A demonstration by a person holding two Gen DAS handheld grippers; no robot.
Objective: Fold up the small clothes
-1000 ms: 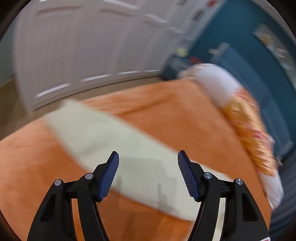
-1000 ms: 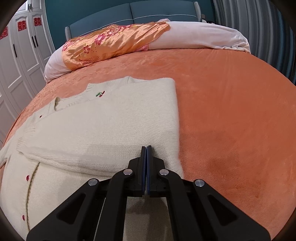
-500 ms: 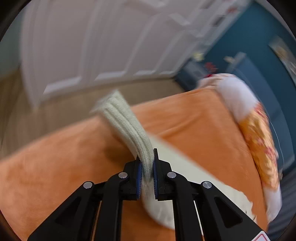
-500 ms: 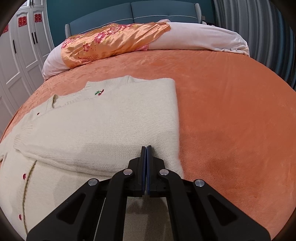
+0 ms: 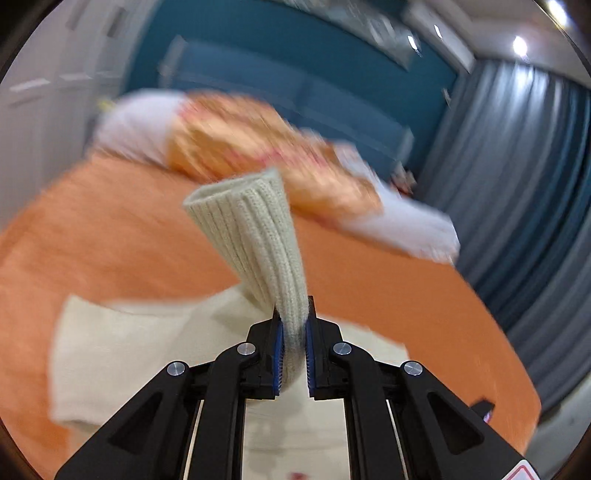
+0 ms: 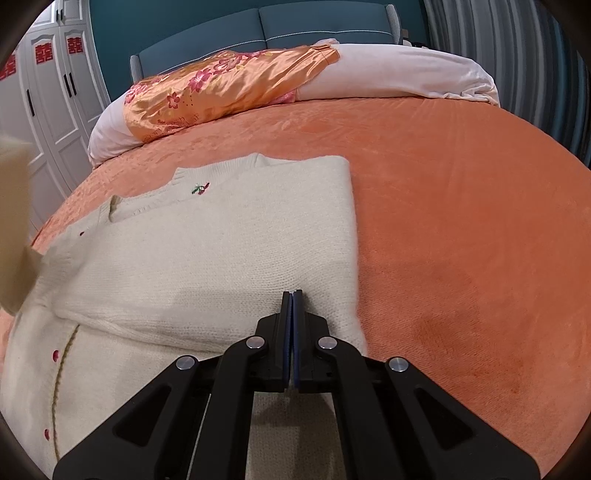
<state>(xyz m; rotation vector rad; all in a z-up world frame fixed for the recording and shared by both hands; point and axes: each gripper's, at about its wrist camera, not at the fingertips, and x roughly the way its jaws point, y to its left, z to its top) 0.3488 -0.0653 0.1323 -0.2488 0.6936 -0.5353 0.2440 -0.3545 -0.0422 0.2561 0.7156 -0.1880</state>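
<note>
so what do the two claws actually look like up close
Both match: the left claw and the right claw have matte black angular linkage arms with triangular cut-outs, round silver pivot bolts, and ribbed blue pads on the inner finger faces. The left one shows a red-and-white sticker corner at lower right. No cables visible.

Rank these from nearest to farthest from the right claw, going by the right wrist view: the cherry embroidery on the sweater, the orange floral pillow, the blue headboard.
1. Cherry embroidery: on the cream sweater, ahead and left of the right claw.
2. Orange floral pillow: beyond the sweater, at the head of the bed.
3. Blue headboard: behind the pillow, against the wall.
</note>
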